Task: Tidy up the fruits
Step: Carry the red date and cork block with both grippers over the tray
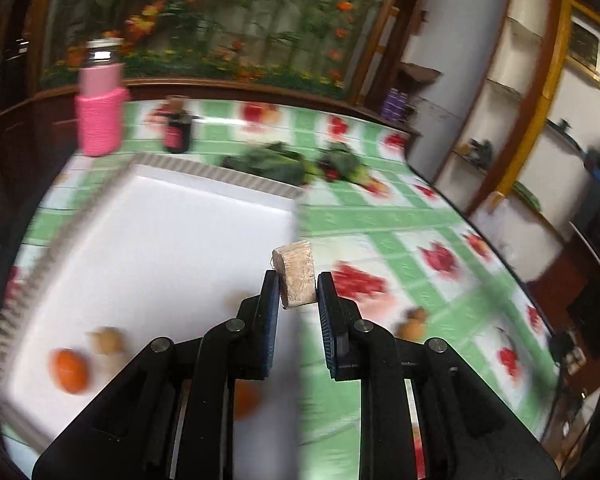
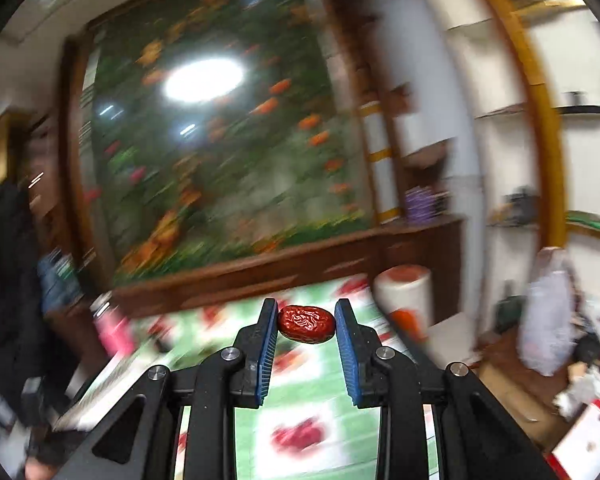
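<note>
My left gripper (image 1: 298, 280) is shut on a pale beige cut chunk (image 1: 296, 274), held above the right edge of a white tray (image 1: 148, 232). In the tray lie an orange fruit (image 1: 69, 370), a tan walnut-like piece (image 1: 107, 342) and another orange fruit (image 1: 246, 400) partly hidden behind the fingers. A further tan piece (image 1: 412, 324) lies on the cloth right of the tray. My right gripper (image 2: 306, 312) is shut on a wrinkled red date (image 2: 306, 324), held high above the table and pointing at the wall.
A green checked tablecloth (image 1: 400, 224) covers the table. A pink bottle (image 1: 100, 100), a small dark bottle (image 1: 177, 128) and leafy greens (image 1: 284, 162) stand beyond the tray. A white-and-red canister (image 2: 406, 296) stands at the table's far right. Both views are motion-blurred.
</note>
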### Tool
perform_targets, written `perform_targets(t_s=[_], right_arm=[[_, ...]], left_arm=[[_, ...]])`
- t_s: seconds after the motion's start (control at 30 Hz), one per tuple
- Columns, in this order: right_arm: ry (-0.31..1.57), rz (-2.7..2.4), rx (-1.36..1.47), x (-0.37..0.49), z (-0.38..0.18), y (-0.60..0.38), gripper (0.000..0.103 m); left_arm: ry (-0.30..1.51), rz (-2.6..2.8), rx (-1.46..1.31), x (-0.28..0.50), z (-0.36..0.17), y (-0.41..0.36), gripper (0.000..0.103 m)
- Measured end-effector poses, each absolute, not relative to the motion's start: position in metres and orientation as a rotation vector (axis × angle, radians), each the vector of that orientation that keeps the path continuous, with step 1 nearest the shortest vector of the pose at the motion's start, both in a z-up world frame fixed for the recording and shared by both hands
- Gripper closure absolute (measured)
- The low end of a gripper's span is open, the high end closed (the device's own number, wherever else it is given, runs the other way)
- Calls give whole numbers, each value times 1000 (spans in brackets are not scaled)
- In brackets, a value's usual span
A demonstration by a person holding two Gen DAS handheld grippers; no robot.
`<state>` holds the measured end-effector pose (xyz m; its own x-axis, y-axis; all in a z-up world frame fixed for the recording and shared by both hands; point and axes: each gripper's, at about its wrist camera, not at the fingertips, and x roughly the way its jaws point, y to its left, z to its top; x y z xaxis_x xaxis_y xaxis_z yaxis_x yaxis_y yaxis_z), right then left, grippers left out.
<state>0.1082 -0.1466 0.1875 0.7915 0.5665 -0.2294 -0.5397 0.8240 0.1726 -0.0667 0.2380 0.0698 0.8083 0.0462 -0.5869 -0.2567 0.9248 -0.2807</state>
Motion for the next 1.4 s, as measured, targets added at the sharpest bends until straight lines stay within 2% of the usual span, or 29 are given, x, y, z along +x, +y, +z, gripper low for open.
perform_targets(t_s=[0.2,0.57,0.73,0.97,1.4], right_arm=[[404,818,-33,90,135,-32,75],[585,1016,-111,74,46,138,75],[681,1040,-132,75,16,198,75],[738,1008,-177,82,-19,219,75],[754,1050,-146,84,-19,210,75]], left_arm=[[569,306,-459,-92,66,298,85],[669,397,-385,-85,47,298,85],[768,420,-360,-76,32,299,85],[844,428,-269,-65,23,285,85],[835,463,-247,-64,20,284,85]])
